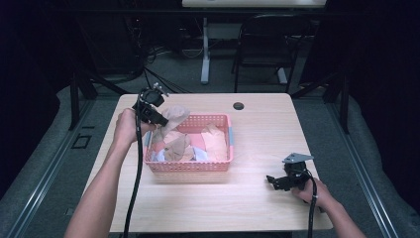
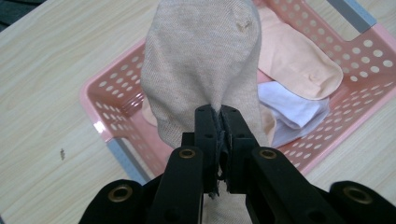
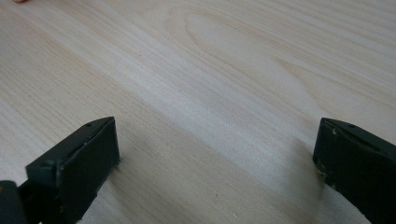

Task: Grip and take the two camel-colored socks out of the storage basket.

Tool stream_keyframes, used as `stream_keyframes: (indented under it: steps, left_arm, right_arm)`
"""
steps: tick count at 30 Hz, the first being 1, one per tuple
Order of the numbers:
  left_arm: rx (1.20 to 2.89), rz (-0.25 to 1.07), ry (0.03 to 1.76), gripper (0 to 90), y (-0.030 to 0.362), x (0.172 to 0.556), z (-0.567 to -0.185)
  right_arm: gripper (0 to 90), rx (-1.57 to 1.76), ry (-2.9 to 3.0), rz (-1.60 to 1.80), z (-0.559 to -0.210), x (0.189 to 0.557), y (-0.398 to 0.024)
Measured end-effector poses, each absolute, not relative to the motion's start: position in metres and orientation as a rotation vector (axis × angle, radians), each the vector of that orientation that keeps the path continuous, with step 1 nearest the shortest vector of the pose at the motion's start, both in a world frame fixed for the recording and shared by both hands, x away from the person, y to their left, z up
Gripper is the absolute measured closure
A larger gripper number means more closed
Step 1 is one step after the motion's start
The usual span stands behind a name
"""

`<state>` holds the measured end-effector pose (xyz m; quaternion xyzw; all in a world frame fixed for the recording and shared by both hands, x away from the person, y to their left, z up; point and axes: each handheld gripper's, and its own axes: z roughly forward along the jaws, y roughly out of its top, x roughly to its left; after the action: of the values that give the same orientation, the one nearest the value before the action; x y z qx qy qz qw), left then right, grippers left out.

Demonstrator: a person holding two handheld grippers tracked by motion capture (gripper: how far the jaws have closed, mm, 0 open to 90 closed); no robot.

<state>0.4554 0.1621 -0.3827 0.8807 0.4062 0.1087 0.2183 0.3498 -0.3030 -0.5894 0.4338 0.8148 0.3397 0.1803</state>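
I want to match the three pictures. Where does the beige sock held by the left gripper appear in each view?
High view: the beige sock hangs from the left gripper, over the pink basket's left end, upper left of centre.
Left gripper view: the sock fills the upper centre, pinched between the shut jaws.
Right gripper view: not in it; bare wooden table between open jaws.
Shared landmark: the table.

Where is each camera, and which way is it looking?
High view: above the table, looking forward and down; both forearms and tongs show.
Left gripper view: on the left tongs, looking down at the beige sock they pinch above the pink basket.
Right gripper view: on the right tongs, open over bare wood.
The first two share sock and basket.
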Motion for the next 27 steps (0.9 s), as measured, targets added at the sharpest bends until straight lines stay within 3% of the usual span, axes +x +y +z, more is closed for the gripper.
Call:
stream_keyframes:
  steps: [27]
  left_arm:
    - [2.331,0.361,1.260,86.4,0.247,0.434,-0.361]
  right_arm:
    - [0.0,1.229,2.298,0.961,-0.589,0.350,-0.303]
